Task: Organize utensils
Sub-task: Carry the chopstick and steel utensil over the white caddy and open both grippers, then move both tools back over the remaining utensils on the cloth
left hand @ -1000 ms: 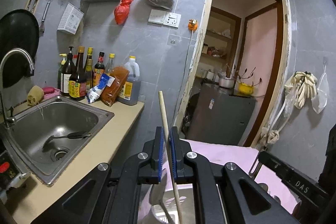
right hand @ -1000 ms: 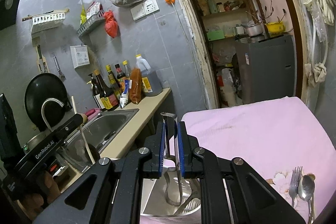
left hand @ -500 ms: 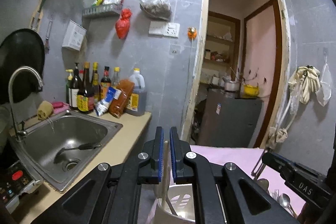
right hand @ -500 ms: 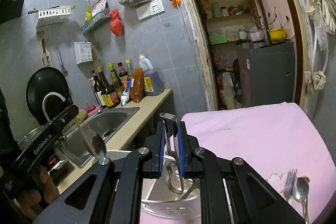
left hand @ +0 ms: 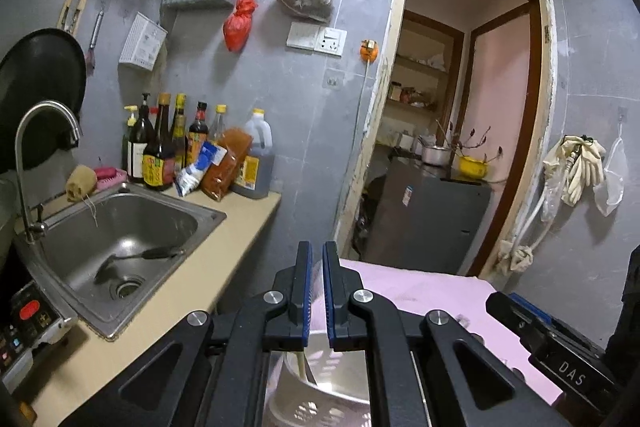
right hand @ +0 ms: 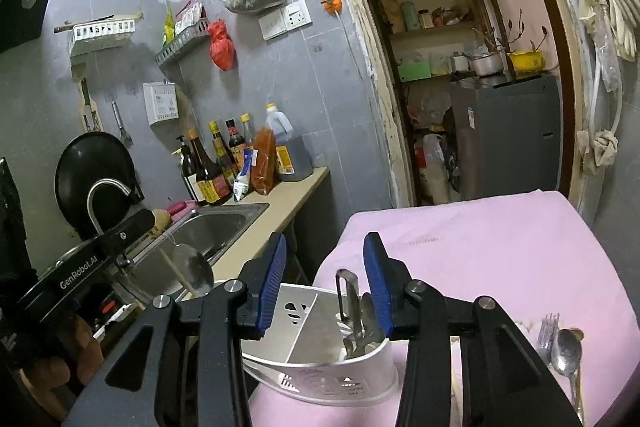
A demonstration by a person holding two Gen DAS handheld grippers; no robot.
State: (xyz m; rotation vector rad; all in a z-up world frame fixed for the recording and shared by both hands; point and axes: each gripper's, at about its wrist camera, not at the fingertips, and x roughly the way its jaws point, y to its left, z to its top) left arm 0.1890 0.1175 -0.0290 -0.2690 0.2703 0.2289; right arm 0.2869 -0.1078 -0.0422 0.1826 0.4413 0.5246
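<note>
A pink-covered worktop carries a white utensil caddy near its front-left edge, and 1 fork beside 1 spoon at the right.

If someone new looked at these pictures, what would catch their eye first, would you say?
Probably the white utensil holder on the pink tablecloth, with metal tongs standing in it between the open right gripper. Next, the ladle in the left gripper, poised beside the holder.
</note>
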